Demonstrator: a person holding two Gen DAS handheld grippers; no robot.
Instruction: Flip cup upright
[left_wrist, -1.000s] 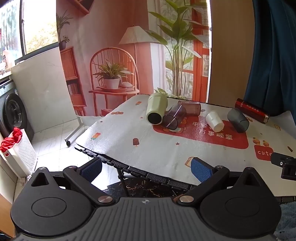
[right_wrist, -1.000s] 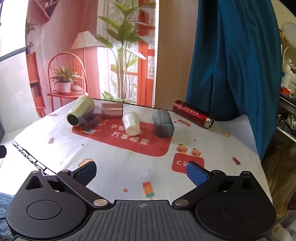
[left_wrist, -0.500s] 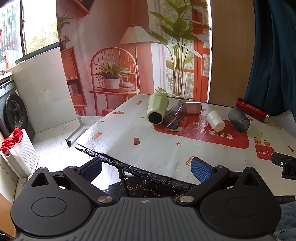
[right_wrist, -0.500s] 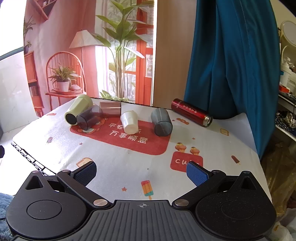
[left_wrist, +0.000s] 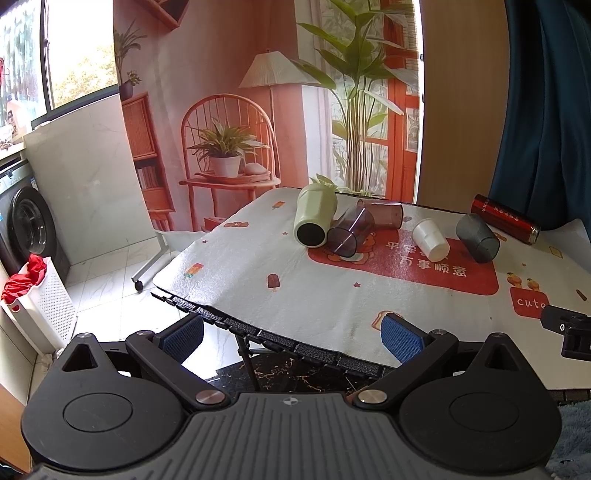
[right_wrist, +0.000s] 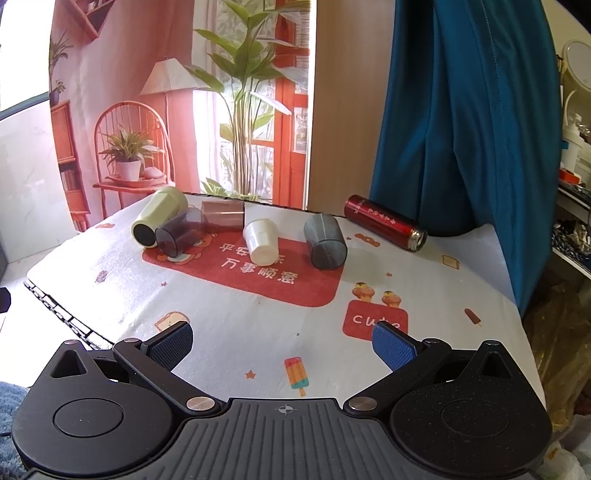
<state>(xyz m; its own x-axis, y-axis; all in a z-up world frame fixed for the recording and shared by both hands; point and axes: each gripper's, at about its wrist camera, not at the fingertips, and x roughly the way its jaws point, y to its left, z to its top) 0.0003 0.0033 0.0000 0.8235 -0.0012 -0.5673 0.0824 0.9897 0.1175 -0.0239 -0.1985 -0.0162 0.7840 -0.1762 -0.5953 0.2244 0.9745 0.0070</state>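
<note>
Several cups lie on their sides at the far part of the table: a pale green cup, a dark clear cup, a brown clear cup, a white cup and a grey cup. A red flask lies at the back right. My left gripper is open and empty at the table's near left edge. My right gripper is open and empty over the near cloth.
The table carries a white printed cloth with a red panel. A blue curtain hangs at the right. A white basket with red cloth and a washing machine stand on the floor at the left.
The right gripper's view has shifted slightly; the cups sit a little lower and nearer in it. The left gripper is nearly still. Both stay open.
</note>
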